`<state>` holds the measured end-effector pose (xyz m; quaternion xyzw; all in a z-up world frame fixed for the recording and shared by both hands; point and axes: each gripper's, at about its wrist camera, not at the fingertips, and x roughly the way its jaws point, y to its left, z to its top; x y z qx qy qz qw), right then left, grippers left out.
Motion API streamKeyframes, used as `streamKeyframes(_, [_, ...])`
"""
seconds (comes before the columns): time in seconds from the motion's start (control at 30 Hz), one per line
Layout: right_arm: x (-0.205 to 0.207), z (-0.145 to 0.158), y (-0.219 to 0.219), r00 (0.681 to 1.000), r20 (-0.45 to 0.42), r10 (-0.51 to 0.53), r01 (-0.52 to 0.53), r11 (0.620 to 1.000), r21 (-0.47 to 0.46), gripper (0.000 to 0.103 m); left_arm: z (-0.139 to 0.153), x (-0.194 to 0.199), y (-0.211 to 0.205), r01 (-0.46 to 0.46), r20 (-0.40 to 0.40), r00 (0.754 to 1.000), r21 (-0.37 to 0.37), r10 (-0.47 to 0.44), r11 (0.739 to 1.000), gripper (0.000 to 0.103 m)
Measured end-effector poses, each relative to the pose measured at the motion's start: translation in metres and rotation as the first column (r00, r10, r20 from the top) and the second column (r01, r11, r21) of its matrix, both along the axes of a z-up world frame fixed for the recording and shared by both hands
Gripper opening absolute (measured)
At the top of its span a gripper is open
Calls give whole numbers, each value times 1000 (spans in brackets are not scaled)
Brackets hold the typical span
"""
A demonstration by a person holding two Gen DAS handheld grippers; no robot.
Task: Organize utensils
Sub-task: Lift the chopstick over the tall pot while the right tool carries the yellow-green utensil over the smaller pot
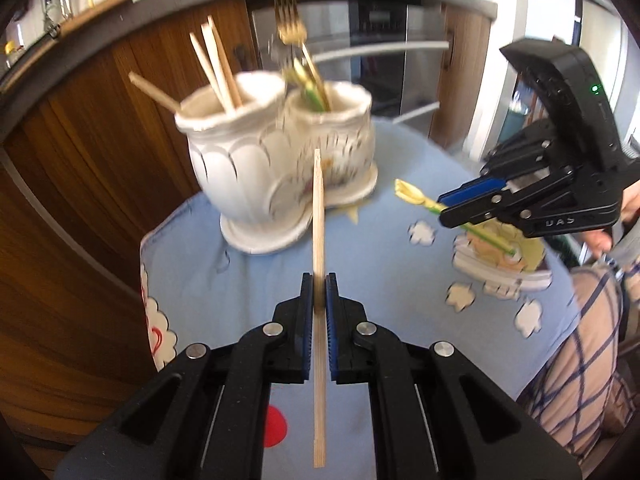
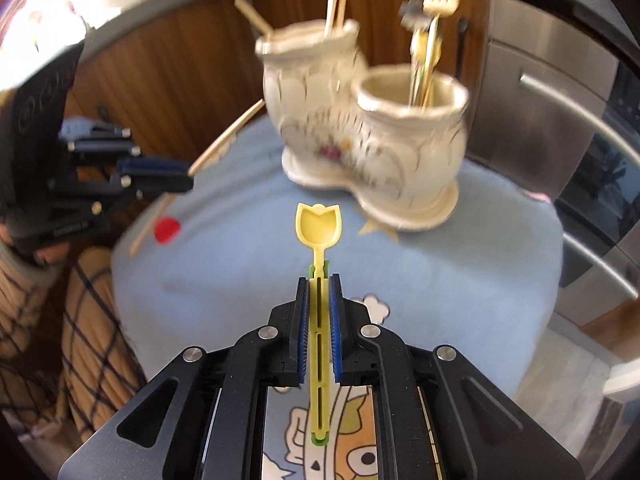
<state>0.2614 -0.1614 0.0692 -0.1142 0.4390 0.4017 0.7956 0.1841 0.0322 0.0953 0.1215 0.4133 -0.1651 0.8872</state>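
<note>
Left tongs [image 1: 319, 294] are clamping a wooden chopstick [image 1: 318, 216] near its lower third; the jaws are pressed onto the stick with no gap showing. The stick's long axis is running straight out along the fingers, its free tip pointing up and forward at the two-pot ceramic holder [image 1: 280, 168].

Right tongs [image 2: 319, 300] are gripping a yellow tulip-shaped spoon [image 2: 318, 226] by its slotted handle, jaws closed on it. The bowl end is projecting forward past the fingertips, the handle tail trailing back beneath the body of the tool. Both items appear to be riding clear of the blue cloth on the desk [image 1: 224, 272]; neither seems to be touching it.

Holder is sitting ahead of both tools, well apart from either tip. Its two cups are already sorting the load: other chopsticks [image 1: 218, 68] are standing in the left cup as seen from the left wrist camera, while a gold fork [image 1: 290, 20] and more tulip spoons are occupying the right cup.

Judgement: the held stick is lining up roughly with the seam between the cups, so it is needing a shift toward the chopstick cup, then a tilt to bring the tip down over the rim. The spoon is aiming left of the fork cup in the right wrist view and is wanting a swing to the right. Each hand is lying nearer its own cup, so no crossing looks necessary. Holder is motion-blurred in both views; rim clearance cannot be judged finely.
</note>
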Motion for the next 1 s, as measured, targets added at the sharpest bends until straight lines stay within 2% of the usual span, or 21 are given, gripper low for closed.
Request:
streamKeyframes(0.13, [1, 14, -8, 999, 25, -29, 27, 997, 75, 10, 12, 3, -5, 2, 43, 999, -33, 0, 999, 6])
streamKeyframes(0.37, [-7, 26, -2, 996, 71, -54, 43, 988, 150, 11, 24, -1, -10, 4, 121, 993, -65, 4, 998, 6])
streamKeyframes(0.47, [-6, 33, -4, 993, 89, -77, 59, 979, 194, 10, 31, 0, -9, -14, 176, 984, -73, 27, 997, 6])
streamKeyframes(0.57, [1, 40, -8, 987, 114, -112, 82, 966, 244, 10, 40, 5, -2, -35, 237, 969, -119, 63, 992, 6])
streamKeyframes(0.7, [14, 49, -12, 978, 132, -164, 112, 937, 331, 10, 51, 13, 8, -78, 316, 939, -180, 132, 981, 6])
streamKeyframes(0.83, [28, 56, -15, 966, 143, -214, 136, 897, 420, 10, 57, 25, 19, -141, 368, 900, -257, 232, 956, 6])
streamKeyframes(1.0, [43, 60, -6, 945, 191, -264, 149, 871, 467, 10, 68, 35, 28, -165, 458, 826, -360, 328, 918, 6])
